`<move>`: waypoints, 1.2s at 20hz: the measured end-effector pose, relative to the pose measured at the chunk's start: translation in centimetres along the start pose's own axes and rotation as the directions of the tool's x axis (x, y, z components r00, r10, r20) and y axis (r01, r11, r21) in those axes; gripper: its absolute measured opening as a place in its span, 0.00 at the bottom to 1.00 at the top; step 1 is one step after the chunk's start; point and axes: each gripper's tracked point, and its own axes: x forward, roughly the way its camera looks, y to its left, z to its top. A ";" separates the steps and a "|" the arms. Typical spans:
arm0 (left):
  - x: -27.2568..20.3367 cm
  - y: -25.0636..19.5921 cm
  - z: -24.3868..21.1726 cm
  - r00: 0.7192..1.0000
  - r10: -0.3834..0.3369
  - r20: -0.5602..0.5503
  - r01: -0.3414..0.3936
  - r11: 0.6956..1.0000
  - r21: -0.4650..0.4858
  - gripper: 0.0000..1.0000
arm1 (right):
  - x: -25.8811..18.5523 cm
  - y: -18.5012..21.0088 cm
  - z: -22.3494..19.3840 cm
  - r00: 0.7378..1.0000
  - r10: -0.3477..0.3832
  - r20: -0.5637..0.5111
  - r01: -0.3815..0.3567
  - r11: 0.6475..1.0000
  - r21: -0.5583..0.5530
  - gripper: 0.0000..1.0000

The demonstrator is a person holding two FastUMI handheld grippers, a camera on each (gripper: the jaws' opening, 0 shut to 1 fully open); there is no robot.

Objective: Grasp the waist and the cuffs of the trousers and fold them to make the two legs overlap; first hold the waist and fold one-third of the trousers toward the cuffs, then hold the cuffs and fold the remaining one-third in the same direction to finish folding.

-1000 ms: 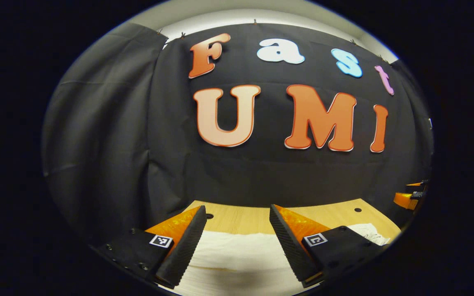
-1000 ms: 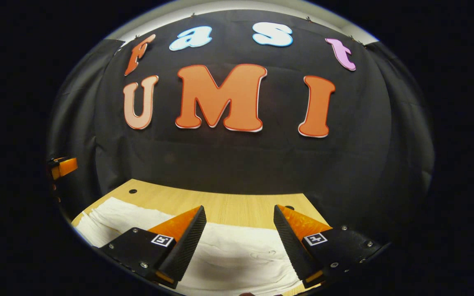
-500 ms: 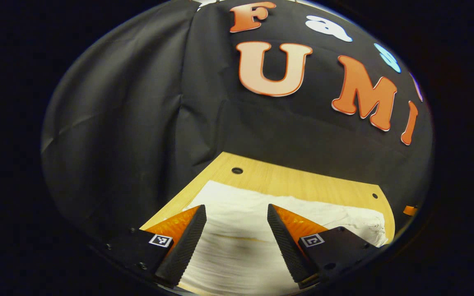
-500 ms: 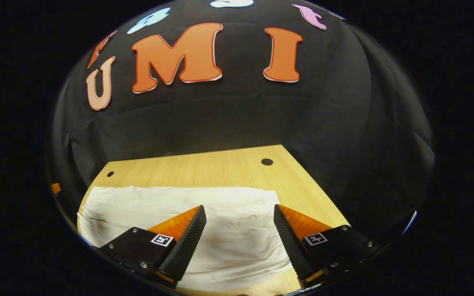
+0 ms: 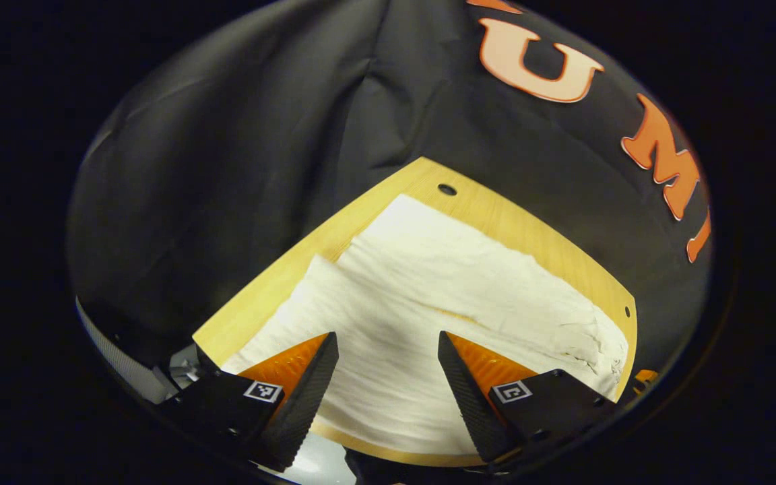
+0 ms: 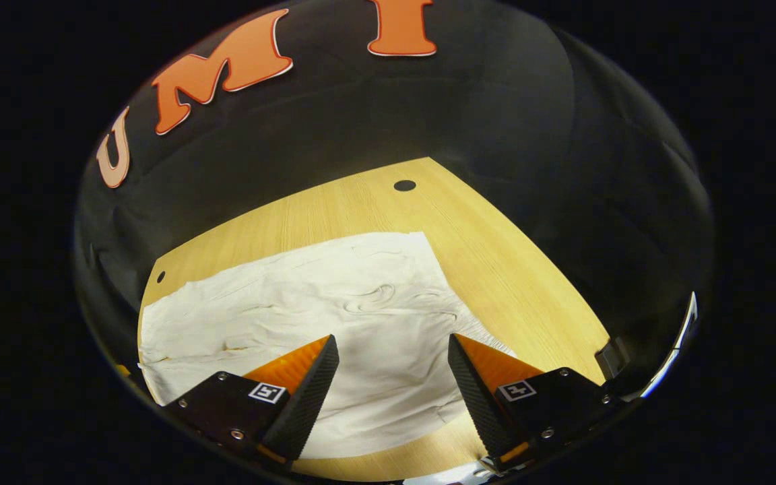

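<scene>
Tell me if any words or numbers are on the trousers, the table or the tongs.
On the trousers: none.
On the table: none, just plain wood.
On the left tongs and the right tongs: small black-and-white square markers, a pattern, not words or numbers.

Black cloth wall (image 5: pixel 240 155) behind; light wooden table (image 6: pixel 496 269) with small round holes (image 6: pixel 404 185) near edges.

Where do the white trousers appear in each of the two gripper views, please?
Left gripper view: trousers spread across the centre, running from upper left to lower right.
Right gripper view: trousers at lower left and centre.
Shared landmark: the wooden table beneath them.
</scene>
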 end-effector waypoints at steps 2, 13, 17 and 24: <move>0.4 1.8 -1.5 0.999 0.007 -0.054 -0.011 0.997 -0.070 0.98 | 0.5 -0.8 -0.8 0.999 -0.004 -0.037 0.005 1.000 0.030 0.98; 3.0 12.0 -7.9 0.974 0.011 -0.227 -0.134 0.833 -0.536 0.97 | 2.3 -3.4 -3.7 0.988 0.004 -0.157 0.033 0.973 0.228 0.95; 3.2 13.9 -8.1 0.978 -0.029 -0.206 -0.109 0.771 -0.628 0.95 | 2.4 -3.4 -4.2 0.984 0.012 -0.176 0.032 0.969 0.247 0.95; 4.2 14.3 -8.6 0.979 -0.048 -0.200 -0.110 0.700 -0.705 0.95 | 2.8 -3.1 -5.0 0.982 0.031 -0.185 0.024 0.957 0.290 0.95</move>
